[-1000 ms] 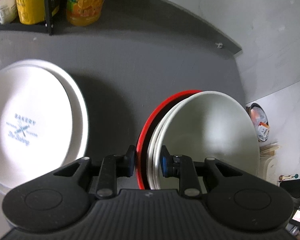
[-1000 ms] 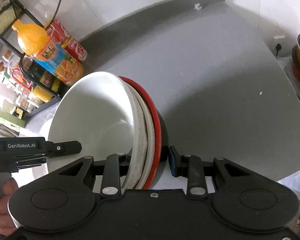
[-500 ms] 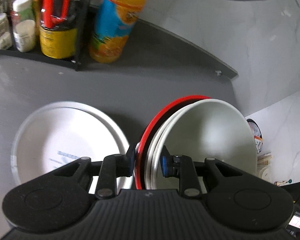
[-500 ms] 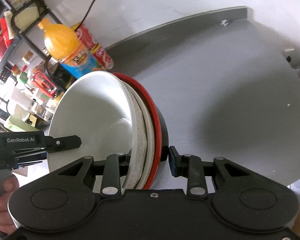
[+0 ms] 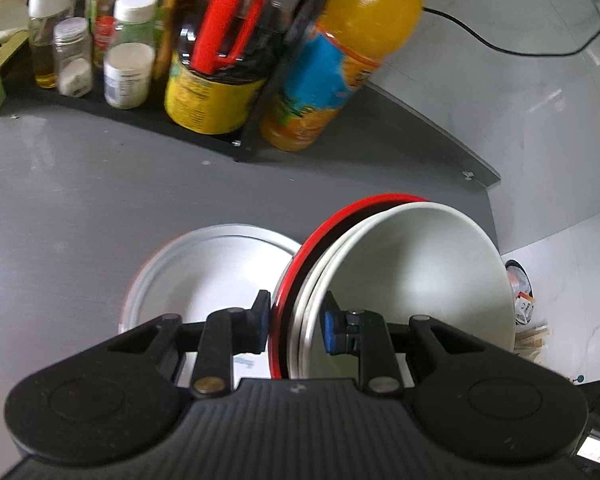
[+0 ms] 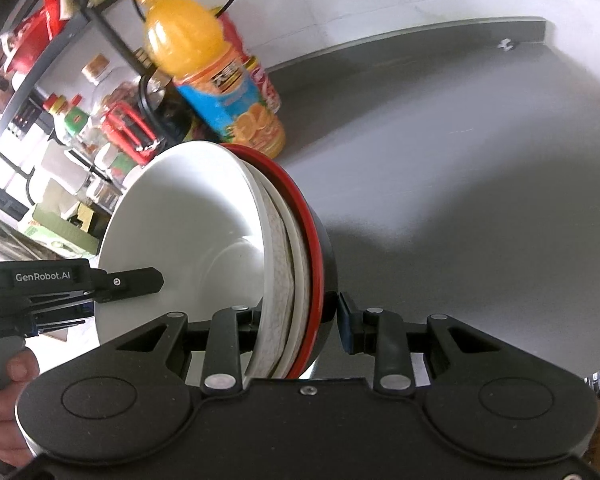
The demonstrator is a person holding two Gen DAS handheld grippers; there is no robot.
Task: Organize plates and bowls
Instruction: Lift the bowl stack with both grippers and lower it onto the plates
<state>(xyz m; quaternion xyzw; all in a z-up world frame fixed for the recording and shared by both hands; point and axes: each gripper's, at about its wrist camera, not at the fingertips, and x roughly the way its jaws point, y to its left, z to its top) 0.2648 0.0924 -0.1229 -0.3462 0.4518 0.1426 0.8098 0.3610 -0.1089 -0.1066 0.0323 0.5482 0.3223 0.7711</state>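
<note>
A nested stack of bowls hangs tilted on edge above the grey counter [image 5: 80, 208]: a white bowl [image 5: 412, 280] innermost, more white ones under it, and a red-rimmed black bowl [image 5: 340, 216] outermost. My left gripper [image 5: 294, 326] is shut on the stack's rim. In the right wrist view the same white bowl [image 6: 188, 232] and red-rimmed bowl [image 6: 300, 208] sit between the fingers of my right gripper [image 6: 300, 324], which clamps the opposite rim. A white plate [image 5: 204, 272] lies flat on the counter below the left gripper.
A black rack [image 5: 228, 136] with jars, bottles and a yellow tin stands at the back left. An orange juice bottle [image 5: 340, 60] stands beside it, with red cans [image 6: 260, 76] behind. The counter [image 6: 460, 160] stretches right to a wall edge. A hand [image 6: 0, 380] holds the left gripper.
Both grippers have lifted and pulled back with the bowl stack. The plate now looks smaller and lower, and the rack and juice bottle have come fully into view.
</note>
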